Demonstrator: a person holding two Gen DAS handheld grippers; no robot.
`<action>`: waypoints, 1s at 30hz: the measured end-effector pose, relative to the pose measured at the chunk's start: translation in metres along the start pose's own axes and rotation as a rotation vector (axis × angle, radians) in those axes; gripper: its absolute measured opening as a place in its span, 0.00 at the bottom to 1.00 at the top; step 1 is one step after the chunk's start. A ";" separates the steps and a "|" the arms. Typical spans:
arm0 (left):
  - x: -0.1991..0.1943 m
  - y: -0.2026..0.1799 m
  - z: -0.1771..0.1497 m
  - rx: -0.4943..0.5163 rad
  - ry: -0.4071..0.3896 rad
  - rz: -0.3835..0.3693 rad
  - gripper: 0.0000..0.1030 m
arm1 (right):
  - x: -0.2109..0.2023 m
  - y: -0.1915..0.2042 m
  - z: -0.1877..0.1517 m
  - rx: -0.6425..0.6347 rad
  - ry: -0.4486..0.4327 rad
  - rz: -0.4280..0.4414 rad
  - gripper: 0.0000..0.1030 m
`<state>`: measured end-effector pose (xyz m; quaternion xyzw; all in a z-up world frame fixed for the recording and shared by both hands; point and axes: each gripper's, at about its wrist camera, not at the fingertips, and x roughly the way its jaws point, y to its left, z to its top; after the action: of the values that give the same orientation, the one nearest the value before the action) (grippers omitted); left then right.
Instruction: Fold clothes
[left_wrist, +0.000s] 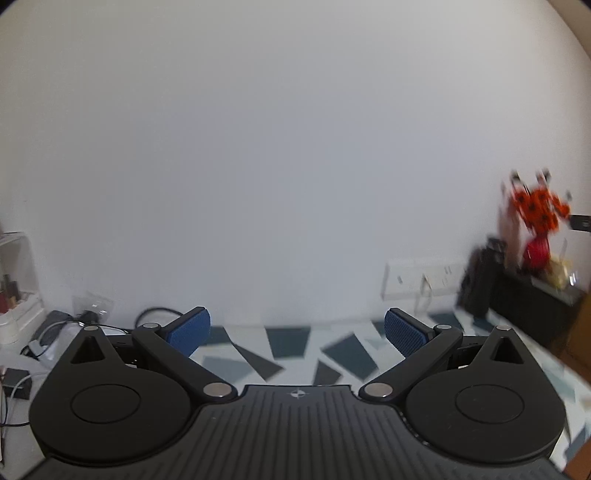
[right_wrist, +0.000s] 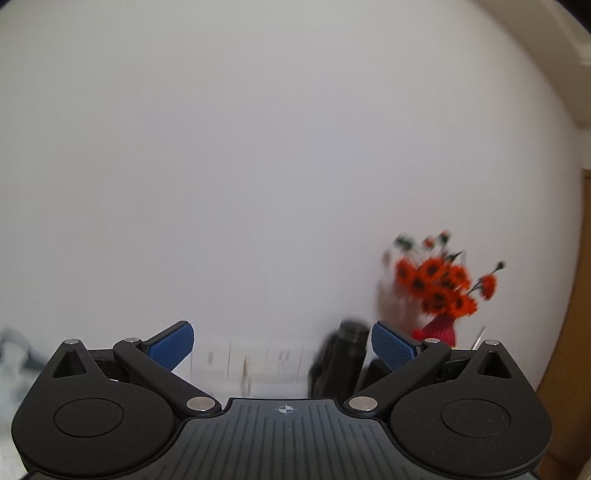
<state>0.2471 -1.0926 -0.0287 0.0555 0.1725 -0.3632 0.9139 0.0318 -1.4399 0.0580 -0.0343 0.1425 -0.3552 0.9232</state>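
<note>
Clothes: none clearly in either view; only a pale, blurred heap of fabric-like stuff (right_wrist: 11, 365) at the far left edge of the right wrist view, cannot tell if it is a garment.

Left hand-held gripper (left_wrist: 297, 330): raised, aimed at a plain white wall (left_wrist: 277, 147). Blue pads (left_wrist: 190, 330) spread wide, nothing between them. Below and beyond the fingers, a surface covered in a white cloth with dark blue-grey angular patches (left_wrist: 291, 343), running to the wall. At the left, black cables (left_wrist: 155, 314) in a loop, a grey adapter-like item (left_wrist: 51, 325), small boxes and a white shelf unit (left_wrist: 16, 273) holding small items. On the wall low at right, a white socket strip (left_wrist: 421, 278). Further right, blurred: a dark cylindrical object (left_wrist: 480, 280), a red vase (left_wrist: 537, 254) with orange flowers (left_wrist: 539, 206), standing on a dark surface.

Right hand-held gripper (right_wrist: 282, 347): also raised toward the same wall (right_wrist: 258, 147). Blue pads (right_wrist: 393, 349) wide apart, holding nothing. Between and behind the fingers, the socket strip (right_wrist: 258, 360), smeared by motion. Dark cylinder (right_wrist: 341, 358) just left of the right finger. Orange flowers (right_wrist: 439, 284) with dark centres in the red vase (right_wrist: 441, 330), behind the right finger. Brown wood surface (right_wrist: 565, 369) at the far right edge.
</note>
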 end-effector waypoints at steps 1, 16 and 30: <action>0.006 -0.007 -0.007 0.026 0.025 -0.004 0.99 | 0.008 0.002 -0.011 -0.022 0.033 0.021 0.99; 0.067 -0.097 -0.120 0.240 0.342 -0.097 0.99 | 0.066 0.067 -0.156 -0.114 0.372 0.580 0.74; 0.069 -0.141 -0.118 0.223 0.354 -0.209 0.99 | 0.075 0.065 -0.193 -0.039 0.505 0.662 0.19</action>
<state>0.1648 -1.2126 -0.1604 0.2010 0.2938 -0.4572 0.8150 0.0715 -1.4345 -0.1556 0.0840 0.3744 -0.0339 0.9228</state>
